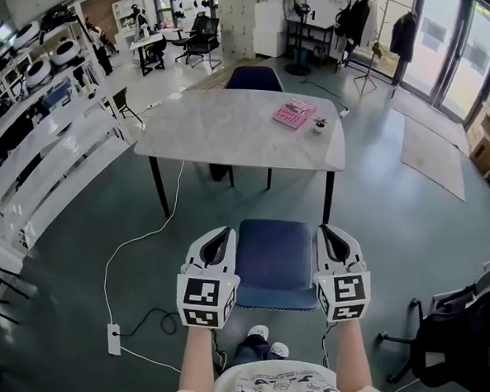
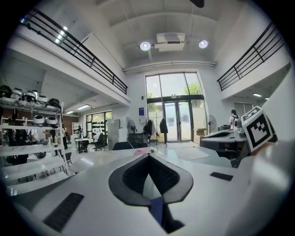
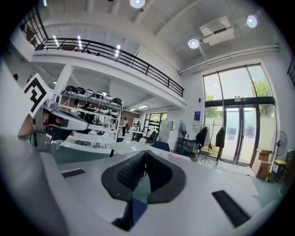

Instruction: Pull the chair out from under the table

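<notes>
The blue chair (image 1: 276,263) stands out from under the white marble-top table (image 1: 232,128), its seat just in front of me. My left gripper (image 1: 220,233) hovers over the seat's left edge and my right gripper (image 1: 332,234) over its right edge, both raised off the chair and pointing toward the table. In the left gripper view the left gripper (image 2: 148,159) has its jaws shut with nothing between them, and a sliver of blue seat (image 2: 156,209) shows below. The right gripper (image 3: 144,154) is likewise shut and empty in its own view.
A pink book (image 1: 294,113) and a small pot (image 1: 320,124) lie on the table. A second blue chair (image 1: 254,78) sits at its far side. White shelves (image 1: 49,154) line the left. A power strip (image 1: 114,339) with cable lies on the floor, and a black office chair (image 1: 455,341) stands at right.
</notes>
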Available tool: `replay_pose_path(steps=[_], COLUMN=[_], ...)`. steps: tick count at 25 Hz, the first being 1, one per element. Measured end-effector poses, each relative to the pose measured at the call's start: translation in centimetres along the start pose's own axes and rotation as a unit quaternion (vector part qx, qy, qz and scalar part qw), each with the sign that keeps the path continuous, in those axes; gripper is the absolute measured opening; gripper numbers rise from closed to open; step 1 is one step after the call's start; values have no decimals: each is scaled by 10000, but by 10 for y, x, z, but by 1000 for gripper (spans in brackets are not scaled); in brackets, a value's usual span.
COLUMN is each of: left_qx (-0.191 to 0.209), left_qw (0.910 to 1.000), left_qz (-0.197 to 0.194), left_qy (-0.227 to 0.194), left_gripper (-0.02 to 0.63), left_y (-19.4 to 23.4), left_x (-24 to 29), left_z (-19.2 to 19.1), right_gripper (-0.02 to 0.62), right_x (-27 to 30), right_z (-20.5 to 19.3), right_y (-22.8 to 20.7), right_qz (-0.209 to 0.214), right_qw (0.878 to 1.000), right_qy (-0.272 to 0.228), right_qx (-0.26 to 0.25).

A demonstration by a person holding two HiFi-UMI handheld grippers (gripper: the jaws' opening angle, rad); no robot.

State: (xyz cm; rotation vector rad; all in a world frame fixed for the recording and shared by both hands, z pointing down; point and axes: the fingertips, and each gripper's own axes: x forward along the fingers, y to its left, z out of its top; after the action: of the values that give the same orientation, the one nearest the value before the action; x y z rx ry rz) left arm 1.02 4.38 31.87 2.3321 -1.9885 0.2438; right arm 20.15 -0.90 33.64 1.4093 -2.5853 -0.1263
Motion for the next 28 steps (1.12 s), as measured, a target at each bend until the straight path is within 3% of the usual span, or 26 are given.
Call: replay_pose_path(steps=[5, 11, 16, 28], left_qx=[-266, -379, -374, -382], left_qw=[9985, 9969, 9959, 9964], left_qz=[286, 390, 564, 534], left_qy=[-387, -570, -599, -534], left_gripper=[15, 15, 15, 15], left_y=[2, -2, 1, -3], left_x=[-10, -19, -24, -27], left_z=[19, 28, 30, 26], right_gripper=[6, 6, 6, 6], right_x=[-9, -20, -26, -31], right_z=[17, 30, 35, 30], right_y=[-10, -12, -10, -10], right_qz=[-248, -397, -444, -425], right_qw=[9987, 9961, 9955, 9959], right_qy=[-317, -586, -637, -588], right_qx=[309, 533, 546, 536])
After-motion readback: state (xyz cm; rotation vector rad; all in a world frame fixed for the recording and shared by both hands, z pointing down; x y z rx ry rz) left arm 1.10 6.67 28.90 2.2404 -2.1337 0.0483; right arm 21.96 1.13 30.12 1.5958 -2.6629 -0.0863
